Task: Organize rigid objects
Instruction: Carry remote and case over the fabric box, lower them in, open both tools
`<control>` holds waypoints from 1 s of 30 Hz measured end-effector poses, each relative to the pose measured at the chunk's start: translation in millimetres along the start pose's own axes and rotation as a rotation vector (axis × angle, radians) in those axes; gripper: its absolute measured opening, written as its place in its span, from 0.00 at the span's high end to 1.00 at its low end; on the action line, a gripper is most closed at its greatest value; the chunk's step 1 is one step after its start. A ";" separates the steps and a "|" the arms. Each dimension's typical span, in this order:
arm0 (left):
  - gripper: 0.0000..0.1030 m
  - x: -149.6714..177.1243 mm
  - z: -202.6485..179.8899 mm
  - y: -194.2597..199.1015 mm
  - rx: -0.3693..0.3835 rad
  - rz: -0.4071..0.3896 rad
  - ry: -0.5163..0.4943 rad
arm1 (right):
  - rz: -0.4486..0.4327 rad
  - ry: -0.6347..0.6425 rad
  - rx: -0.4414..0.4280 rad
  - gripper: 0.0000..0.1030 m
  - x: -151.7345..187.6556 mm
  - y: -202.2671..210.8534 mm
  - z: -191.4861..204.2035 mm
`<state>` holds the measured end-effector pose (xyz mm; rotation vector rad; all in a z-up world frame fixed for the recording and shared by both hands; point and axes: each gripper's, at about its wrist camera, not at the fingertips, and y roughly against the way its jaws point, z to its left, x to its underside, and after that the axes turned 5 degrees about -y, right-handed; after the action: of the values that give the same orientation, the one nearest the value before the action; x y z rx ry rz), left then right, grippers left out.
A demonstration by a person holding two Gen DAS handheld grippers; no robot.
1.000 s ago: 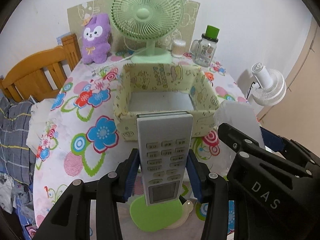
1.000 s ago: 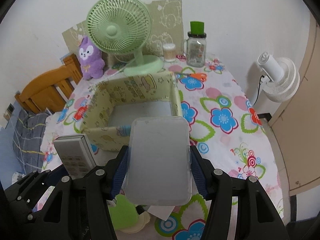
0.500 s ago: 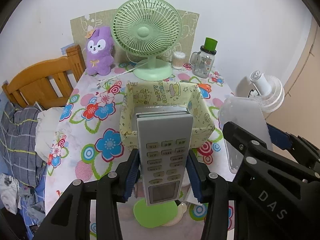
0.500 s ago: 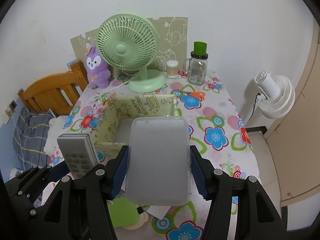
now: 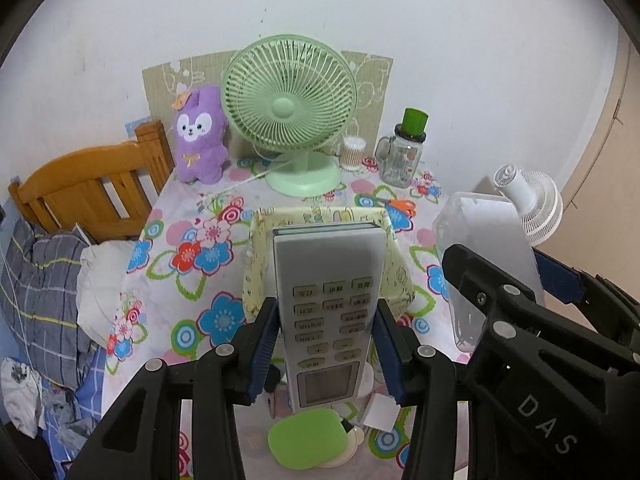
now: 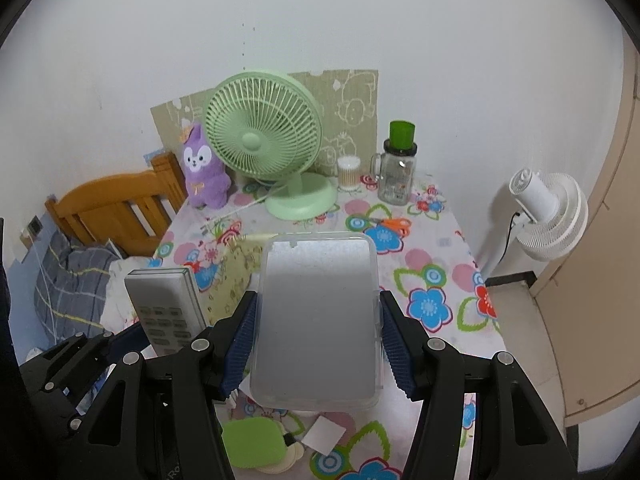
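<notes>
Remote control [image 5: 326, 308], white air-conditioner type, clamped between blue pads of left gripper [image 5: 326, 350], buttons and display facing up, far end sticking out past the fingertips. Right gripper [image 6: 316, 346] squeezes a frosted clear plastic box [image 6: 316, 316] by its long sides, lid face up. Both are held above the table with flowered tablecloth [image 6: 432, 268], right gripper just beside the left one.

Below and ahead of both grippers: yellow fabric storage bin [image 5: 394, 272] with cartoon print, mostly hidden behind the remote; inside not visible. Beyond the bin, mint green desk fan [image 5: 289, 100], purple plush bunny [image 5: 199, 136] to its left, cotton swab jar [image 5: 352, 153] and glass mug jar with green lid [image 5: 402, 156] to its right. Orange-handled scissors [image 6: 394, 223] lie ahead-right of the right gripper. Under the grippers, near table edge: green flat pad [image 5: 308, 442] and a small white square [image 6: 323, 434]. White floor fan [image 6: 548, 216] far right, off the table; wooden bed headboard [image 5: 86, 190] far left.
</notes>
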<state>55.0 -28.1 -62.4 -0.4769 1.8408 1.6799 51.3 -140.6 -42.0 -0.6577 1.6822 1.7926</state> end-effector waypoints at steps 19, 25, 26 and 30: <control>0.54 -26.3 -0.7 -28.4 -0.014 0.016 0.017 | 0.027 -0.031 -0.013 0.40 -24.5 -29.8 -9.8; 0.54 -38.3 -0.9 -47.2 -0.020 0.013 0.012 | 0.026 -0.045 -0.002 0.40 -35.1 -52.4 -14.6; 0.54 -40.0 0.0 -52.2 -0.019 0.016 0.012 | 0.025 -0.044 0.000 0.40 -36.4 -55.3 -14.1; 0.54 -44.2 4.3 -67.4 -0.012 0.031 0.013 | 0.023 -0.041 0.006 0.40 -40.3 -70.2 -13.1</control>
<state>131.5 -38.7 -86.1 -0.4673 1.8569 1.7131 129.0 -155.0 -64.2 -0.5969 1.6735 1.8044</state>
